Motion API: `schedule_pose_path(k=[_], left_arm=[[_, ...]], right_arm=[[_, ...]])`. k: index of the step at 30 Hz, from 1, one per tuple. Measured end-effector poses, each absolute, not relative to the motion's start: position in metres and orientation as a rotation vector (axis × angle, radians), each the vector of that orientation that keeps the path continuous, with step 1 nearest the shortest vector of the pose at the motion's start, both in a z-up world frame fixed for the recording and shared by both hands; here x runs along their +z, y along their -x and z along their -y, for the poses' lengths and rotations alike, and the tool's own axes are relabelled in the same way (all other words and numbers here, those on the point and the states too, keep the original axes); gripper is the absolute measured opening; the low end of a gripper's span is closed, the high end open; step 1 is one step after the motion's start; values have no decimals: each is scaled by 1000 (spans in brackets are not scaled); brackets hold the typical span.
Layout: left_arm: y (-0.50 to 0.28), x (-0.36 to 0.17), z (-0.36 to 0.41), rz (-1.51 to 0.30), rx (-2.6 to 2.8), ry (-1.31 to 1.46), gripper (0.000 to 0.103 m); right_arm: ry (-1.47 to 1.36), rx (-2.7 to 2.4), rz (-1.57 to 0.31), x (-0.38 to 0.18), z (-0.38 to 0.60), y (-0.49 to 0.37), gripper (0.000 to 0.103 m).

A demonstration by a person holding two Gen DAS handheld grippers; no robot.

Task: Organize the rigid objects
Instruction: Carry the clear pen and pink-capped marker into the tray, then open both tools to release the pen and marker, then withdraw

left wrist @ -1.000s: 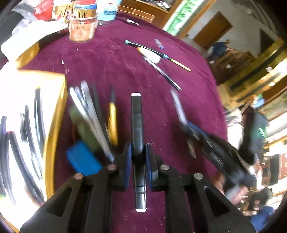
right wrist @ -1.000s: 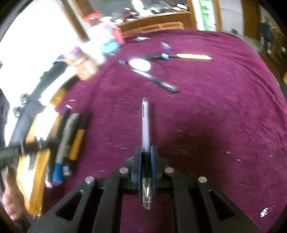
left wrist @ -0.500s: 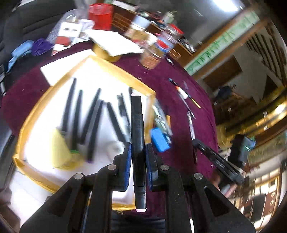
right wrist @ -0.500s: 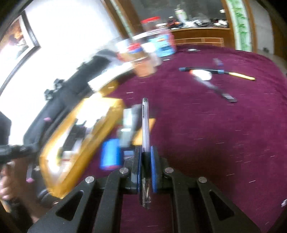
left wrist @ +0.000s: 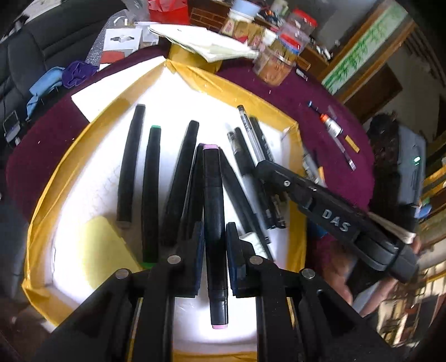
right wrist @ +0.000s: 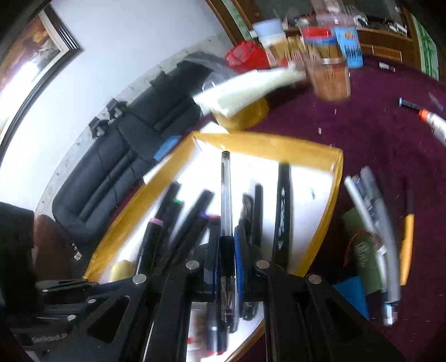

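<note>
My left gripper (left wrist: 214, 234) is shut on a black marker with pink ends (left wrist: 213, 195), held above the white tray with a gold rim (left wrist: 251, 92). Several black markers and pens (left wrist: 152, 178) lie side by side in that tray. My right gripper (right wrist: 226, 242) is shut on a clear ballpoint pen (right wrist: 225, 189), also over the tray (right wrist: 278, 142). The right gripper's black body (left wrist: 320, 206) reaches in from the right in the left wrist view. A yellow block (left wrist: 97, 242) lies in the tray's near left corner.
On the maroon cloth (right wrist: 376, 133) right of the tray lie more pens (right wrist: 370, 211), a yellow-handled tool (right wrist: 405, 245), a green item (right wrist: 362, 250) and a blue block (right wrist: 351, 292). Jars (right wrist: 329, 75), papers (left wrist: 200, 41) and a red box (left wrist: 167, 11) crowd the far side.
Both grippers have swept left from the bare cloth to over the tray, each still carrying its pen. The right gripper now shows beside the left one.
</note>
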State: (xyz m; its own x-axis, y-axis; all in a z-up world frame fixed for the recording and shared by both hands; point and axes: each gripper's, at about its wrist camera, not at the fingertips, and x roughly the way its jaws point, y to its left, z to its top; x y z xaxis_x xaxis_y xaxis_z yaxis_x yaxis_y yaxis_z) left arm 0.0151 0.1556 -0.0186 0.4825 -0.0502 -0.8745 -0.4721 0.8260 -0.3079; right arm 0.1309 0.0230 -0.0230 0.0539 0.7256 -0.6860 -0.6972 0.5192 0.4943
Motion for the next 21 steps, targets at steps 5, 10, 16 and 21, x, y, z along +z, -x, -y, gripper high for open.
schedule_pose_path(k=[5, 10, 16, 21], left_arm=[[-23, -26, -139, -1111, 273, 468, 13], [-31, -37, -136, -1159, 267, 455, 13], [-20, -31, -141, -1111, 267, 504, 25], [-6, -17, -132, -1045, 262, 507, 29]], right_arm=[[-16, 1081, -1051, -24, -20, -127, 9], [23, 1080, -1037, -24, -21, -120, 9], [56, 1066, -1015, -21, -24, -116, 10], [8, 1083, -992, -15, -16, -118, 19]])
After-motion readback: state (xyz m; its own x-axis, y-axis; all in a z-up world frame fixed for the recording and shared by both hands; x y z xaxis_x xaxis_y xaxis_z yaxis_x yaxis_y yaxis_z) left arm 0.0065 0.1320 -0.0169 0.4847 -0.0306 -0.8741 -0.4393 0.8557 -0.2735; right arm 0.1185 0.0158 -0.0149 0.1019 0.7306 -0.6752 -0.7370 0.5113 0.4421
